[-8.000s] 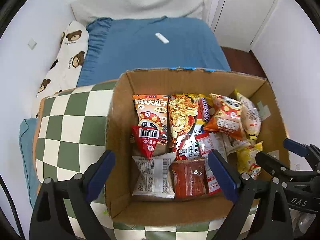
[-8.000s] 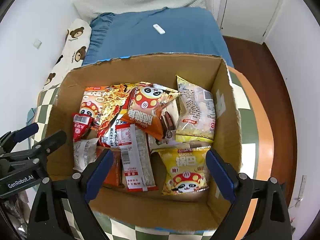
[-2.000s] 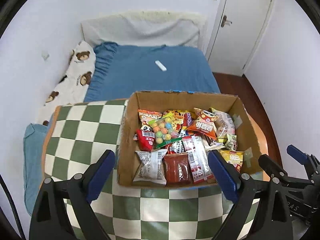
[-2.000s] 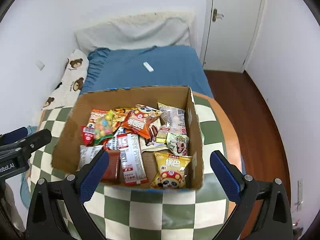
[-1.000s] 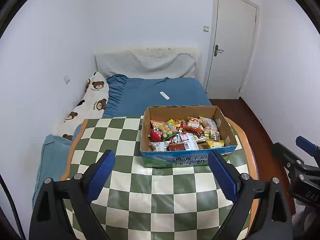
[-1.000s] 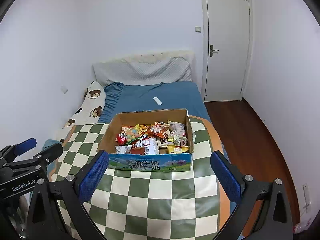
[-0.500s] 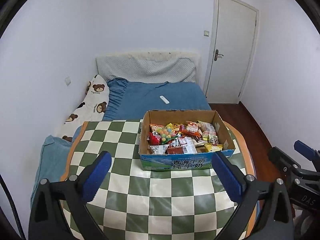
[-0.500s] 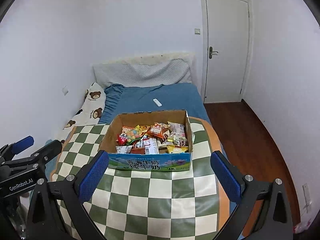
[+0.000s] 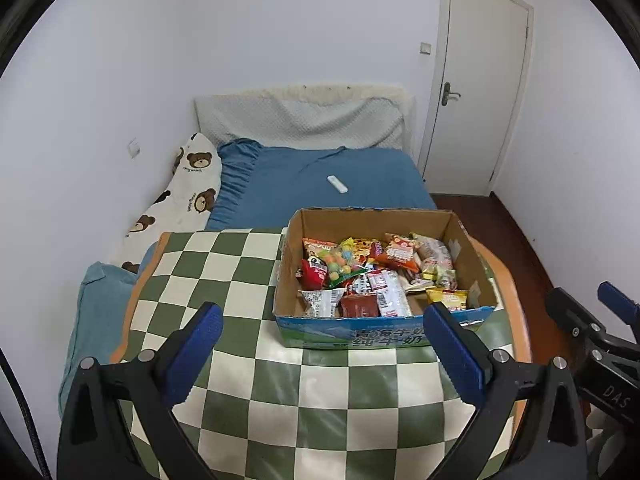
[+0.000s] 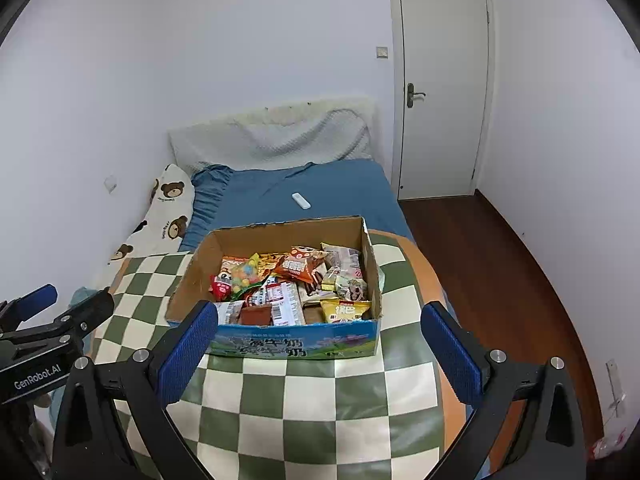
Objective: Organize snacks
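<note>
A cardboard box (image 9: pixel 384 336) (image 10: pixel 292 346) full of several snack packets stands at the far side of the table with a green and white checked cloth (image 9: pixel 320 400) (image 10: pixel 320 400). Among the snacks are an orange packet (image 10: pixel 298 268), a yellow packet (image 10: pixel 344 310) and a bag of coloured candy balls (image 9: pixel 340 266). My left gripper (image 9: pixel 324 346) is open and empty, held well back from the box. My right gripper (image 10: pixel 318 340) is open and empty, also held back above the table's near part.
A bed with a blue sheet (image 9: pixel 320 184) lies behind the table, with a white remote (image 9: pixel 337 184) on it and a bear-print pillow (image 9: pixel 180 200) at its left. A white door (image 10: pixel 440 88) is shut at the back right. Wooden floor (image 10: pixel 500 260) lies to the right.
Both grippers have drawn back and up from close over the box to a far view of the whole table. A candy bag has appeared in the box since the earliest frames.
</note>
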{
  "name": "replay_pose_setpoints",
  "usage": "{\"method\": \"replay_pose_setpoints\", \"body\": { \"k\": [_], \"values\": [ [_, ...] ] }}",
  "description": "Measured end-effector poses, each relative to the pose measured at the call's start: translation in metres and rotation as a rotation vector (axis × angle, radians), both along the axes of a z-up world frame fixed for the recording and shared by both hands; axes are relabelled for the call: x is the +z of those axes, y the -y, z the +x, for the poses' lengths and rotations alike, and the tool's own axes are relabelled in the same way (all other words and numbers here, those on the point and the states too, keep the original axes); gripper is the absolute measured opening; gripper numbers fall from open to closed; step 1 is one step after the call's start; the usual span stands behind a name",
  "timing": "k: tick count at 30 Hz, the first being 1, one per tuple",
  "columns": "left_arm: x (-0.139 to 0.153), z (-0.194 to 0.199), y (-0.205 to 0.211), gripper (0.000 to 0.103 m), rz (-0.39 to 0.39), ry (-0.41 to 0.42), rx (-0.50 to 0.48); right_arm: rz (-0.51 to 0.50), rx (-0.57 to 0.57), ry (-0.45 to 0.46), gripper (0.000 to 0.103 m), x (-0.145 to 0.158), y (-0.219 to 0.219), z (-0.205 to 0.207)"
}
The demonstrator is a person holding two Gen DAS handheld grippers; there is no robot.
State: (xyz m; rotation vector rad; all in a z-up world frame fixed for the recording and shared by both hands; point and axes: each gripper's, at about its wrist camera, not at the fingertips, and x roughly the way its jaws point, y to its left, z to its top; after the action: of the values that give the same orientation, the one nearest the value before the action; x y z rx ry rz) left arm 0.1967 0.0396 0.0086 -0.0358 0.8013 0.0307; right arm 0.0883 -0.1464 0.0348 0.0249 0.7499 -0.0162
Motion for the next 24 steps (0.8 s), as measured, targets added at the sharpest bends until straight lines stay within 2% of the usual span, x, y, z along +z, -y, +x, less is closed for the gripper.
{"method": "replay_pose_setpoints", "body": {
  "k": [10, 24],
  "values": [
    [-0.022, 0.022, 0.001, 0.103, 0.015, -0.044, 0.006, -0.021, -0.013, -0.040, 0.103, -0.024, -0.002, 0.026],
    [-0.029, 0.028, 0.001, 0.103, 0.014, -0.060, 0.006, -0.037, -0.015, -0.048, 0.103, -0.028, -0.001, 0.028]
  ]
}}
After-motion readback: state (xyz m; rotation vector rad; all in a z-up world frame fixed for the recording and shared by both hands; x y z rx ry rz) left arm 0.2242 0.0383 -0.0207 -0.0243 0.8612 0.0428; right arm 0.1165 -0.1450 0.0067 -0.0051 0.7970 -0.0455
